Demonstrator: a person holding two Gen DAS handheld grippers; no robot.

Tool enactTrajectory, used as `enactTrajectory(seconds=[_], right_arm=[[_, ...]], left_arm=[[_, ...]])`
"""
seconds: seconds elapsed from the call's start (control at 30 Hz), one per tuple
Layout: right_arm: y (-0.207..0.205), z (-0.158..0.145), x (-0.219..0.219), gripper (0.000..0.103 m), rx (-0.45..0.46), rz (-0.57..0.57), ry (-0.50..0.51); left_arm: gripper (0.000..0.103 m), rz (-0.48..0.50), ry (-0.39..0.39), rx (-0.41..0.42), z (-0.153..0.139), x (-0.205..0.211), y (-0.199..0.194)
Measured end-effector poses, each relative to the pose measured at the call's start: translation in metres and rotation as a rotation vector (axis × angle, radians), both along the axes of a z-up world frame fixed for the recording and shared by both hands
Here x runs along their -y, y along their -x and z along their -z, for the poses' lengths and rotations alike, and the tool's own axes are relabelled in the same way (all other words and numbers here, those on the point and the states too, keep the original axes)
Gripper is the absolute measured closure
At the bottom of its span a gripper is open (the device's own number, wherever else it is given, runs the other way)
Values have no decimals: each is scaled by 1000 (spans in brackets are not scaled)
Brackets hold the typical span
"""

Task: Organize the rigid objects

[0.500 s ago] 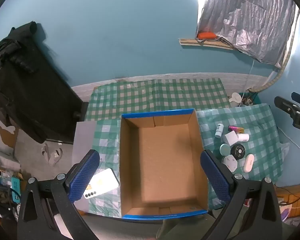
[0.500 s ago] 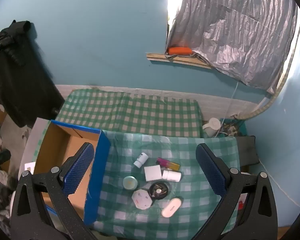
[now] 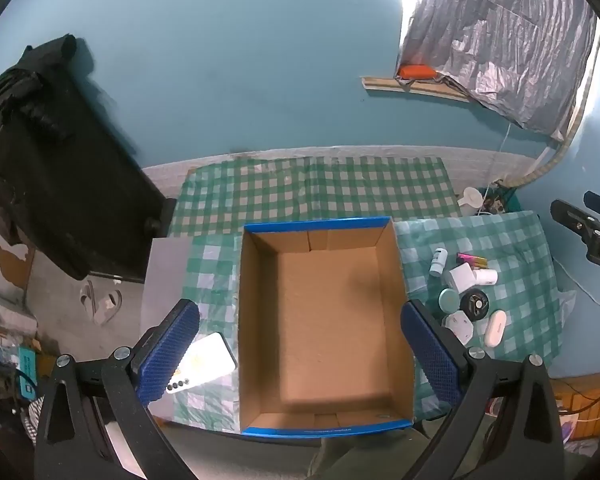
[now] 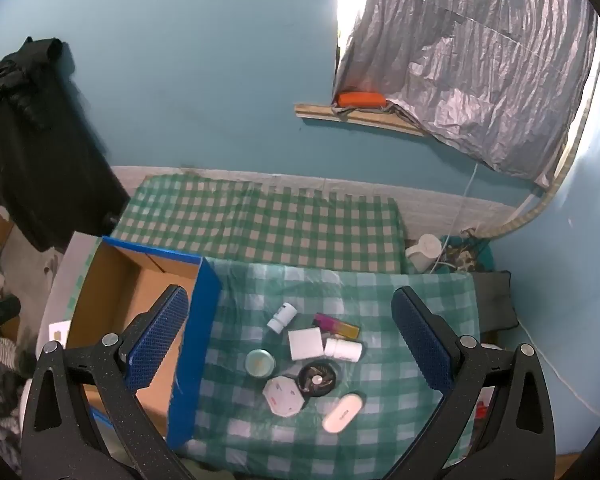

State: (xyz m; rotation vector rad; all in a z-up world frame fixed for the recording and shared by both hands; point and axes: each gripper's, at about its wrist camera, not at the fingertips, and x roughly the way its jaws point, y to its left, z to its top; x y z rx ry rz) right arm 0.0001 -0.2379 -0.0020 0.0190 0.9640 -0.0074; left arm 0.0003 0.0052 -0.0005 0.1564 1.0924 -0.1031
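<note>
Right wrist view shows a cluster of small rigid items lying on the green checked cloth, just right of the empty cardboard box with blue edging. The cluster comprises a white bottle on its side, a pink-and-yellow lighter, a white square box, a white cylinder, a teal round tin, a black round dish, a white octagonal case and a white oval case. All appear light, stiff and smooth-skinned; the cylinders would likely roll and slip, so a grip across the body is judged safest, while the flat cases are best taken across their narrow edges. Several pieces touch, so outlying ones, the oval case or the bottle, look easiest to take first. The right gripper hangs above the cluster, jaws wide and empty. The left gripper sits over the box, jaws likewise wide, nothing between them. A white phone lies left of the box.
</note>
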Motion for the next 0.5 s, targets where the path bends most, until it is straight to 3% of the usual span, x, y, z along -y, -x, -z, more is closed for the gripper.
enactTrajectory(seconds=[0.5], right_arm=[[0,1,0,2,-3,0,1]], left_arm=[[1,10,-12,-3,4,1,-1]])
